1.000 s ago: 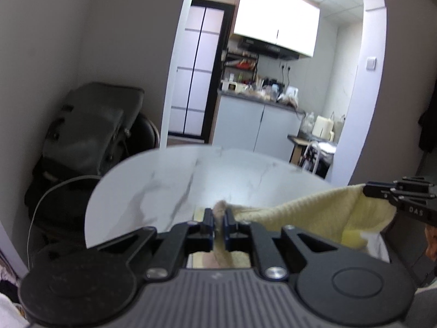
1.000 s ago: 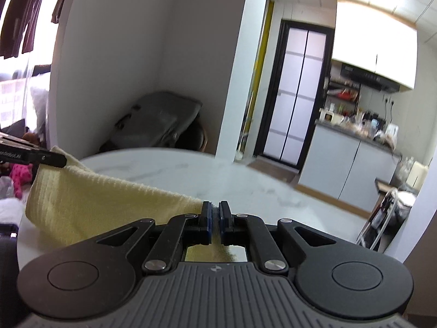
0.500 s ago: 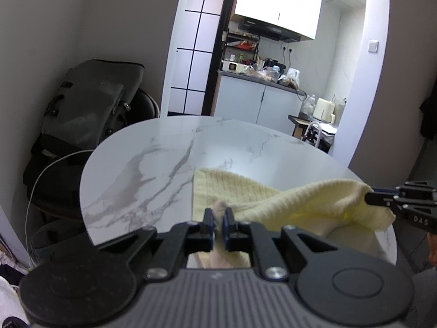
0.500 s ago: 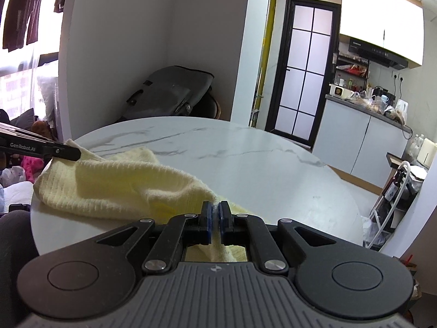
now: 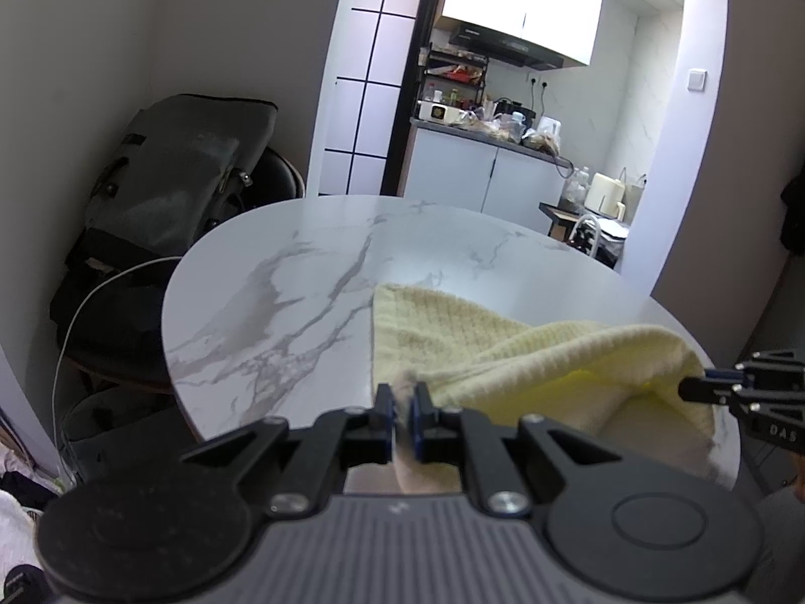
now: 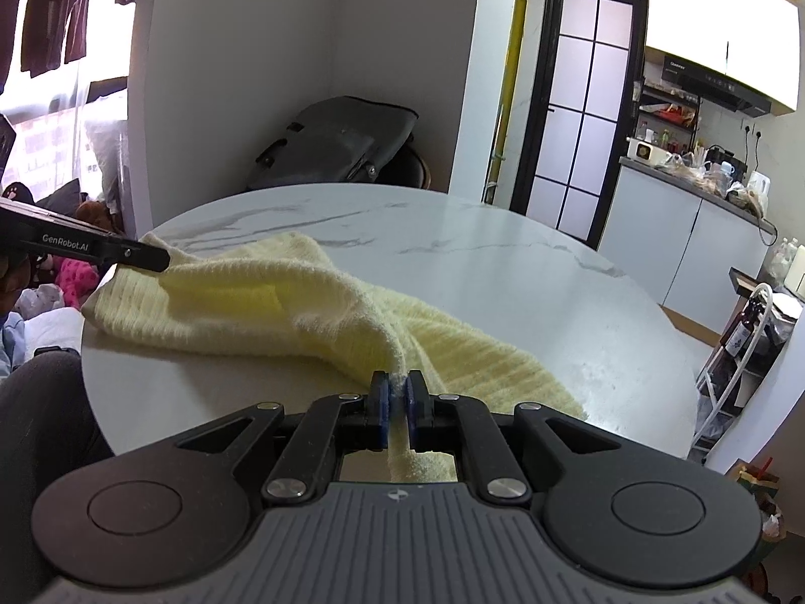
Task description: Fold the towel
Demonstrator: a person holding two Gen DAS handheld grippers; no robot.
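Observation:
A pale yellow knitted towel (image 5: 503, 347) lies partly folded on the round white marble table (image 5: 302, 277) near its front edge. My left gripper (image 5: 401, 402) is shut on one towel corner, low over the tabletop. My right gripper (image 6: 397, 392) is shut on another corner, with cloth pinched between its blue pads. In the right wrist view the towel (image 6: 251, 297) drapes from the left gripper (image 6: 156, 256) across the table (image 6: 528, 292) to my jaws. The right gripper (image 5: 704, 387) shows at the right edge of the left wrist view, its tip buried in the towel's fold.
A grey bag (image 5: 171, 171) sits on a dark chair behind the table, with a white cable (image 5: 100, 292) hanging beside it. A kitchen counter (image 5: 483, 171) stands beyond the archway. A wire rack (image 6: 739, 352) is right of the table. A person's dark-clad leg (image 6: 40, 402) is at the near left.
Both grippers have come down with the towel. It hung stretched between them a second ago; now much of it rests on the tabletop.

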